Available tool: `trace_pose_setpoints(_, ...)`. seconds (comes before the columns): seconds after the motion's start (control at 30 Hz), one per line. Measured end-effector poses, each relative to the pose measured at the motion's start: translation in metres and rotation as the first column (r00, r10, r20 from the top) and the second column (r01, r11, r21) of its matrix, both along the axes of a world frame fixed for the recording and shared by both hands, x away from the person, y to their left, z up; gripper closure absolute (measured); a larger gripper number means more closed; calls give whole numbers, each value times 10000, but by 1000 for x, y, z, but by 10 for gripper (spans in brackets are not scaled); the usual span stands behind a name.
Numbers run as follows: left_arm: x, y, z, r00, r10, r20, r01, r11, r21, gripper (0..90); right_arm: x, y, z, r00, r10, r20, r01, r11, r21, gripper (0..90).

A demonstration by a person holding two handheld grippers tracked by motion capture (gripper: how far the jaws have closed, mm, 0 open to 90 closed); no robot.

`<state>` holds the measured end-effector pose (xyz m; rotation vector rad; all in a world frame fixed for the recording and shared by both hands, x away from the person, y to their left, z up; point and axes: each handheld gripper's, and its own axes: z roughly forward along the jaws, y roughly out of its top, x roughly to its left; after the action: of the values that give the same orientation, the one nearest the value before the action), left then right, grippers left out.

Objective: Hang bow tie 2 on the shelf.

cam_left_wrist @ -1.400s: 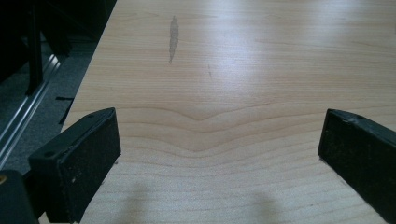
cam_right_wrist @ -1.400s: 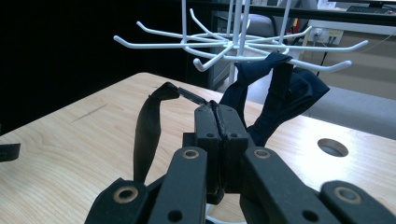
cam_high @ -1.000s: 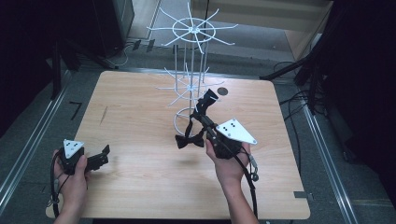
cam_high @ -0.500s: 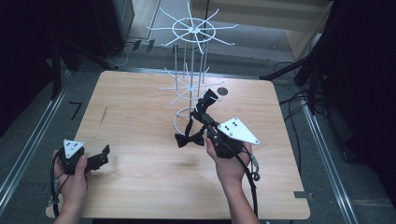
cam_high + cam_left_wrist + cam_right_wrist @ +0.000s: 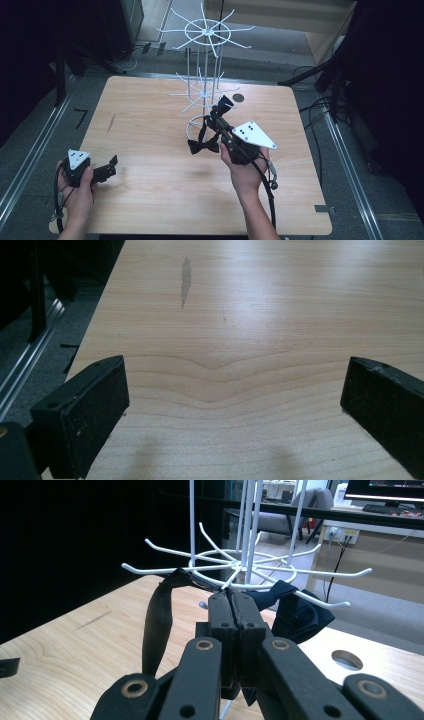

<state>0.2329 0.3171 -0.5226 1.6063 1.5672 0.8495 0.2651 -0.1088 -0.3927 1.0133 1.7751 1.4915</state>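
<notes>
A white wire rack (image 5: 205,35) with hooked arms stands at the table's far middle. My right gripper (image 5: 222,109) points at its lower tier (image 5: 240,572), shut on the strap of a black bow tie. The bow (image 5: 202,146) hangs below the jaws, just above the table. In the right gripper view the bow (image 5: 300,617) sits behind the shut jaws (image 5: 233,597), and the strap (image 5: 157,620) loops over a hook arm on the left. My left gripper (image 5: 109,167) rests low at the front left, open (image 5: 235,375), with bare wood between its fingers.
The wooden table (image 5: 150,210) has a round hole (image 5: 238,98) right of the rack's base. Dark floor with rails and cables surrounds it. The table's left edge (image 5: 100,315) runs close to my left gripper.
My right gripper has edged slightly toward the rack with the bow tie in it. The left hand has stayed put.
</notes>
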Motion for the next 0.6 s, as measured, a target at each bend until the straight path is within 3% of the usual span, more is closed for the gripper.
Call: trace_pose_setpoints(0.6,0,0,0,10000,0,13,0,10000,-12,0,20,3,-7,9991,-266,-318,262,9996,-127,900)
